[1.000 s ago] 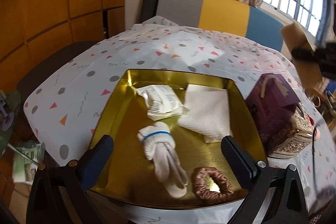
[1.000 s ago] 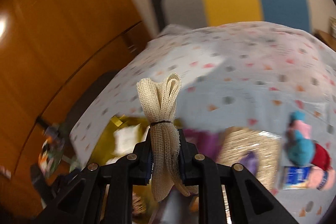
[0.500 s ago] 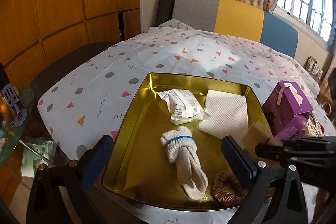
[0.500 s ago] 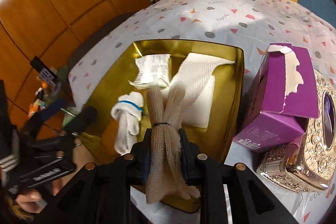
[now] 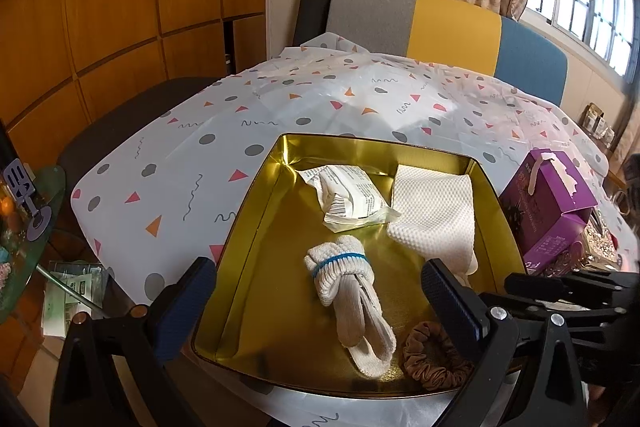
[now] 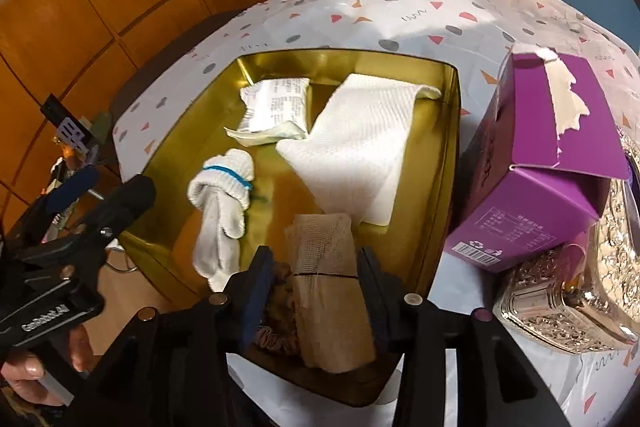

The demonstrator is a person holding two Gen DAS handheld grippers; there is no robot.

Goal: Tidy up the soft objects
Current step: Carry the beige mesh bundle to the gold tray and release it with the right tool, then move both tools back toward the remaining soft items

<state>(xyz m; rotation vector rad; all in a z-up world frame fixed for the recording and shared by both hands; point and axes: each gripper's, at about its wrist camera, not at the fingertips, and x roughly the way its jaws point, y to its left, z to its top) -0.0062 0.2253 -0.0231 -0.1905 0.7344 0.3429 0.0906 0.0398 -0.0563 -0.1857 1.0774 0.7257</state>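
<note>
Where the right gripper (image 6: pixel 316 291) points down at the near right corner of the gold tray (image 6: pixel 450 163), its fingers hide the lower sides of the beige mesh bundle (image 6: pixel 328 283) and most of the brown scrunchie (image 6: pixel 280 303) beside it. Its jaws are opening, with the bundle lying between them on the tray floor and a gap showing on each side. The left gripper (image 5: pixel 320 291) hangs over the tray's near left edge with its jaws spread wide and nothing between them; a hand (image 6: pixel 24 375) holding it is cut off at the frame's lower left.

Five soft things lie in the one tray: from left, a rolled white sock (image 5: pixel 352 291) with a blue band, a white packet (image 5: pixel 352 195) at the far side, the scrunchie (image 5: pixel 434 355), the bundle and a folded white cloth (image 5: pixel 436 215) toward the right wall. The tray's left half is mostly bare. Just beside the tray's right wall stand one purple box (image 6: pixel 552 163) and one ornate silver box (image 6: pixel 568 299), partly cut off. The patterned tablecloth (image 5: pixel 320 99) beyond the tray is open.
</note>
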